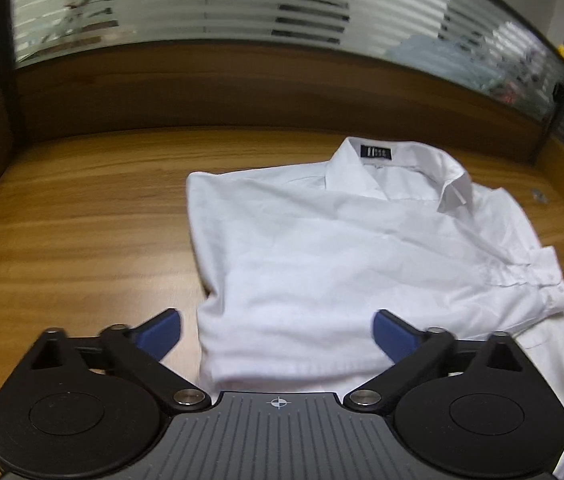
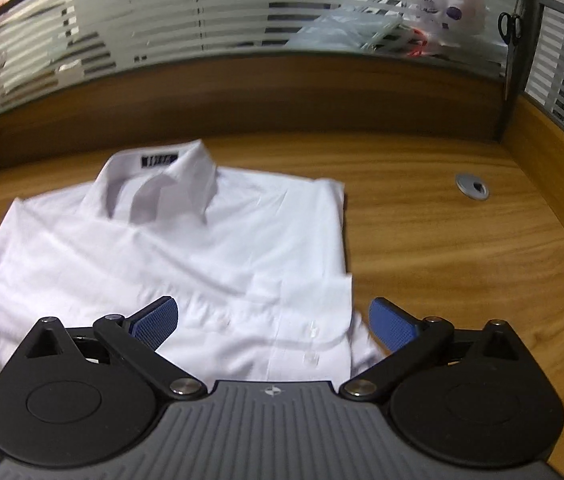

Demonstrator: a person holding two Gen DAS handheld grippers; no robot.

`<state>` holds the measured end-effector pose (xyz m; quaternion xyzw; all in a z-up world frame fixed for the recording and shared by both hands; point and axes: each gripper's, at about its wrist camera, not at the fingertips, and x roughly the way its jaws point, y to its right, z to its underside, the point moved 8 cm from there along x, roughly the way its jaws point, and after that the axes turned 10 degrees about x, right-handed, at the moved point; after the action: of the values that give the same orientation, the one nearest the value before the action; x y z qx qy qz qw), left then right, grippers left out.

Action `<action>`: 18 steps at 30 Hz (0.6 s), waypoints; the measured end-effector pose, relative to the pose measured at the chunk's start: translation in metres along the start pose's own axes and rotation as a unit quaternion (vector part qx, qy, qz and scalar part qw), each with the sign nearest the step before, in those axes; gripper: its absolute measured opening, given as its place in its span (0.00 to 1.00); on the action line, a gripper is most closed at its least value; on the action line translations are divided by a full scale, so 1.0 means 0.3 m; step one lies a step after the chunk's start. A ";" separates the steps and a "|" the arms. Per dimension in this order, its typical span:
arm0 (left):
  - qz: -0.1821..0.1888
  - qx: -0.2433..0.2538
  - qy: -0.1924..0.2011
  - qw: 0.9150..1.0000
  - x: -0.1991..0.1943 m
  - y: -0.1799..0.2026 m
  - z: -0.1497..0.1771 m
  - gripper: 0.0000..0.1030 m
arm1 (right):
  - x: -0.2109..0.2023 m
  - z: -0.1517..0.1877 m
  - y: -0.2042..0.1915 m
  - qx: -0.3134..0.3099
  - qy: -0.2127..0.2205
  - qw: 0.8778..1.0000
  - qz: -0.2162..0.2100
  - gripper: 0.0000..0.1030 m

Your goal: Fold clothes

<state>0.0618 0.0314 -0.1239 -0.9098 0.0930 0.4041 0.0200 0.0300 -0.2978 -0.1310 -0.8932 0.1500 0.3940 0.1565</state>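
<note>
Where frosted striped glass panels (image 2: 209,20) rise along its far edge, a wood-grain desk (image 2: 442,240) carries a white collared shirt (image 2: 185,248), partly folded, smooth cotton with a dark neck label. Both the left gripper (image 1: 277,330) and right gripper (image 2: 273,320) hover above its near hem, blue pads spread wide, gripping nothing.

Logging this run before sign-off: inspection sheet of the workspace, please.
Surface: wooden desk, bare around the shirt.
Job's things: white shirt lying partly folded, collar at the far end, a cuff on its right side.
Clutter: grey grommet set in the desk.
Grippers: left tongs open, nothing held; right tongs open, nothing held; both above the shirt's near edge.
Cables: nothing seen.
Surroundings: striped glass partition behind the desk; scissors hanging on it; plastic bags beyond the glass.
</note>
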 end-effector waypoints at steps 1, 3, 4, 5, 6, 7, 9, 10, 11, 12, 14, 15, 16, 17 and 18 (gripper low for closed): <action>0.002 -0.011 0.004 1.000 -0.021 -0.002 0.013 1.00 | -0.016 0.020 -0.011 -0.005 -0.005 1.000 0.001 0.99; 0.008 -0.028 0.002 1.000 -0.046 -0.002 0.038 1.00 | -0.045 0.067 -0.036 -0.014 -0.012 1.000 0.001 0.99; 0.011 -0.037 0.001 0.999 -0.059 -0.002 0.050 1.00 | -0.059 0.091 -0.050 -0.017 -0.015 1.000 0.001 0.99; 0.012 -0.040 -0.001 0.999 -0.068 0.001 0.062 1.00 | -0.071 0.117 -0.062 -0.018 -0.020 1.000 0.000 0.99; 0.011 -0.044 -0.004 0.999 -0.077 0.005 0.075 1.00 | -0.084 0.141 -0.075 -0.015 -0.025 1.000 -0.002 0.99; 0.009 -0.044 -0.005 0.999 -0.087 0.009 0.084 1.00 | -0.095 0.166 -0.085 -0.009 -0.030 0.999 -0.007 0.99; 0.004 -0.043 -0.003 0.999 -0.102 0.020 0.096 1.00 | -0.118 0.216 -0.102 0.010 -0.042 0.999 -0.016 0.99; 0.003 -0.042 -0.002 0.999 -0.109 0.025 0.100 1.00 | -0.127 0.239 -0.108 0.016 -0.047 0.999 -0.018 0.99; 0.003 -0.041 0.000 0.999 -0.116 0.030 0.104 1.00 | -0.135 0.261 -0.113 0.019 -0.049 0.998 -0.018 0.99; 0.001 -0.044 -0.002 0.999 -0.118 0.035 0.105 1.00 | -0.144 0.282 -0.120 0.018 -0.051 0.998 -0.019 0.99; -0.002 -0.053 -0.005 0.999 -0.123 0.043 0.109 1.00 | -0.159 0.316 -0.136 0.012 -0.053 0.998 -0.026 0.99; -0.003 -0.058 -0.006 0.998 -0.126 0.044 0.110 1.00 | -0.164 0.328 -0.145 0.010 -0.056 0.998 -0.033 0.99; -0.009 -0.060 -0.002 0.998 -0.132 0.046 0.107 1.00 | -0.168 0.339 -0.154 0.007 -0.059 0.997 -0.041 0.99; -0.014 -0.062 0.002 0.998 -0.139 0.048 0.104 1.00 | -0.171 0.347 -0.165 0.002 -0.061 0.997 -0.052 0.99; -0.020 -0.059 0.007 0.998 -0.147 0.051 0.096 1.00 | -0.173 0.354 -0.176 -0.003 -0.064 0.996 -0.061 0.99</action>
<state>0.0088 0.0264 -0.1101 -0.9138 0.0508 0.4021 -0.0267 -0.0525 -0.2001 -0.1514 -0.8739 0.0838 0.4408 0.1868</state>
